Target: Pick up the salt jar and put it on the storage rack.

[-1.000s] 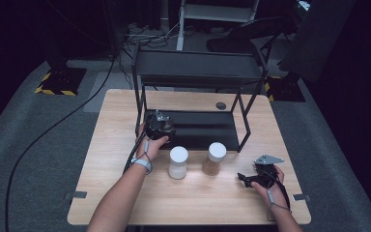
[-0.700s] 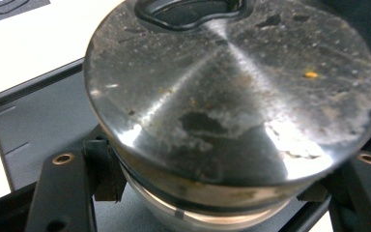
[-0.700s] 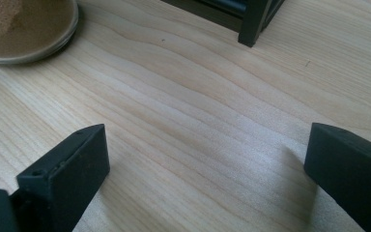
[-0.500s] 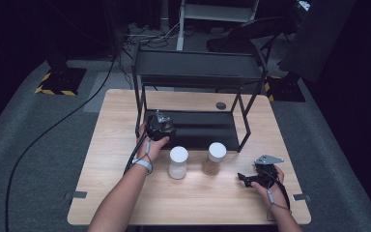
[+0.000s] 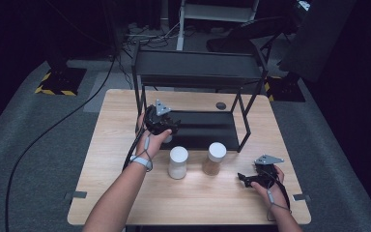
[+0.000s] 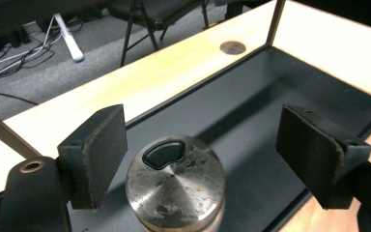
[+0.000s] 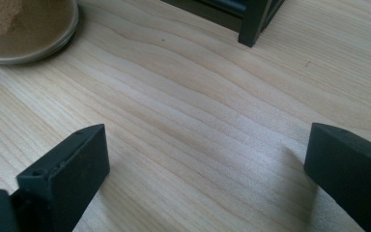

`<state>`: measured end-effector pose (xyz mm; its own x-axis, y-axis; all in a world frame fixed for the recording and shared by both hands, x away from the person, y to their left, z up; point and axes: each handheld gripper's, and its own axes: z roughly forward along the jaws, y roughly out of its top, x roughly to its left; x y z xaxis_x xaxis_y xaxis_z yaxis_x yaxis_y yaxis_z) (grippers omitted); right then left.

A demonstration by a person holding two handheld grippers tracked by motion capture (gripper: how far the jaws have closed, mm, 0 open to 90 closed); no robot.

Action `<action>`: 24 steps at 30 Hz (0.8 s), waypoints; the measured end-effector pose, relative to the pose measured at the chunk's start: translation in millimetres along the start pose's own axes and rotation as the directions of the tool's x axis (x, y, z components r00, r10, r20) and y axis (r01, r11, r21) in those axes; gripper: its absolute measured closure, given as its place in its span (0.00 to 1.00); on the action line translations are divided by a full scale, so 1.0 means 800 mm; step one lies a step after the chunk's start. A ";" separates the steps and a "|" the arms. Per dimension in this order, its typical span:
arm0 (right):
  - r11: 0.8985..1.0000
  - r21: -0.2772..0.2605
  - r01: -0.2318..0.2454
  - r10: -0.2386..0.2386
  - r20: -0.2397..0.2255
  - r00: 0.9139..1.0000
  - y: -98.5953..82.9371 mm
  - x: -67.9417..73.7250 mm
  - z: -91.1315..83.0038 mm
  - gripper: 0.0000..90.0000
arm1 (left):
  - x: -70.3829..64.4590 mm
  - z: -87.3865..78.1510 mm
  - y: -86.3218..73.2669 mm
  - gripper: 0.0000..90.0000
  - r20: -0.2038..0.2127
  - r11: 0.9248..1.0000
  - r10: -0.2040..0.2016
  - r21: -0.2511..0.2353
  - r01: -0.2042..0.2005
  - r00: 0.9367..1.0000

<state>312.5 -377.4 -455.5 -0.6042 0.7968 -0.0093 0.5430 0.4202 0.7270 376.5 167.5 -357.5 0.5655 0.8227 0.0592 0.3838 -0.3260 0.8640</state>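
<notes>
Shaker with metal lid stands upright between the spread jaws of the left gripper, closer to one pad, on the lower shelf of the black rack. Left hand is nearer. Right gripper rests open over bare table. Count: two white-lidded jars, one shaker.

From overhead you look forward and down on the whole table. Your left gripper view sits close, facing the rack's black shelf toward twelve o'clock. Your right gripper view skims that tabletop, sharing the rack's leg.
</notes>
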 end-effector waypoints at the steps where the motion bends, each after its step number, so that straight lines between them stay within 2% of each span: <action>1: 1.000 0.000 0.000 0.000 0.000 1.000 0.000 0.000 0.000 0.02 | 0.000 -0.004 0.001 0.20 0.002 1.000 -0.001 -0.005 0.001 1.000; 5: 1.000 0.000 0.000 0.000 0.000 1.000 0.000 0.000 0.000 0.02 | 0.002 -0.027 0.001 0.20 0.012 0.999 -0.017 -0.030 0.018 1.000; 12: 1.000 0.000 0.000 0.000 0.000 1.000 0.000 0.000 0.000 0.02 | 0.005 -0.065 -0.001 0.20 0.013 0.999 -0.004 -0.043 0.005 1.000; 24: 1.000 0.000 0.000 0.000 0.000 1.000 0.000 0.000 0.000 0.02 | 0.014 -0.126 -0.024 0.19 0.011 0.998 -0.004 -0.070 0.005 1.000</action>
<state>312.5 -377.4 -455.4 -0.6042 0.7968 -0.0093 0.5432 0.4204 0.7268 301.9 230.4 -322.9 0.5721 0.8187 0.0497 0.3347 -0.2883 0.8971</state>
